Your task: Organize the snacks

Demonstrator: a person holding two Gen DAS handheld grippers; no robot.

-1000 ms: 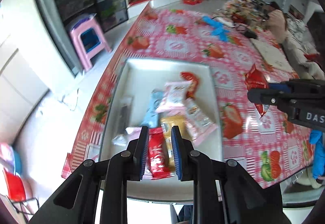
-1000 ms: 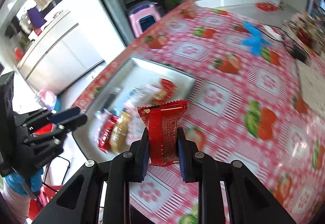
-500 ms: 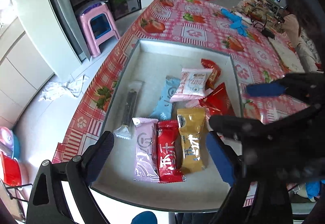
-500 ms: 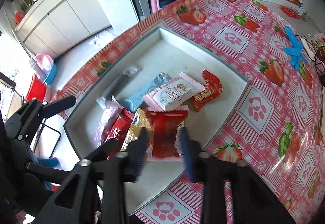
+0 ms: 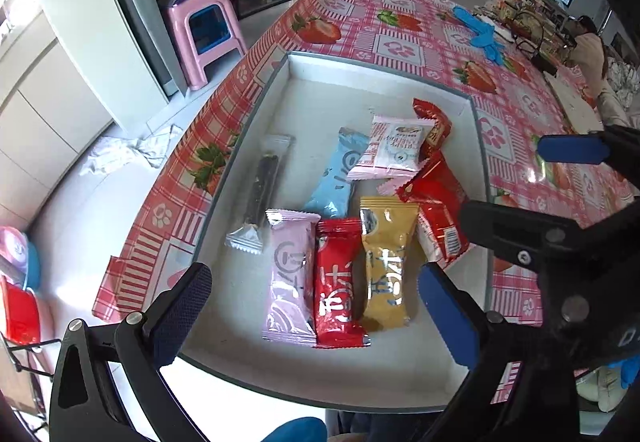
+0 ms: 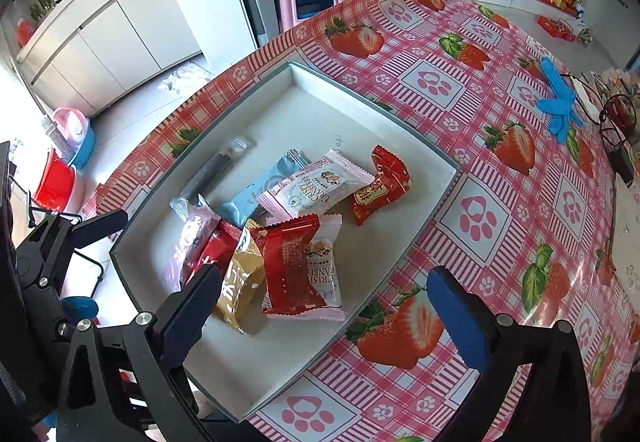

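A white tray on the strawberry tablecloth holds several snack packets. A pink, a red and a gold packet lie side by side at its near end. A larger red packet lies on a pink-white packet beside them. A blue bar, a dark bar, a white-pink packet and a small red packet lie further in. My left gripper is open above the near row. My right gripper is open and empty above the larger red packet.
The table runs back and right, with blue gloves, cables and clutter at the far end. A pink stool stands on the floor to the left, beside white cabinets. Red and blue tubs sit on the floor.
My left gripper let go of the red packet in the row and opened wide. My right gripper carried the larger red packet over the tray, released it there and opened.
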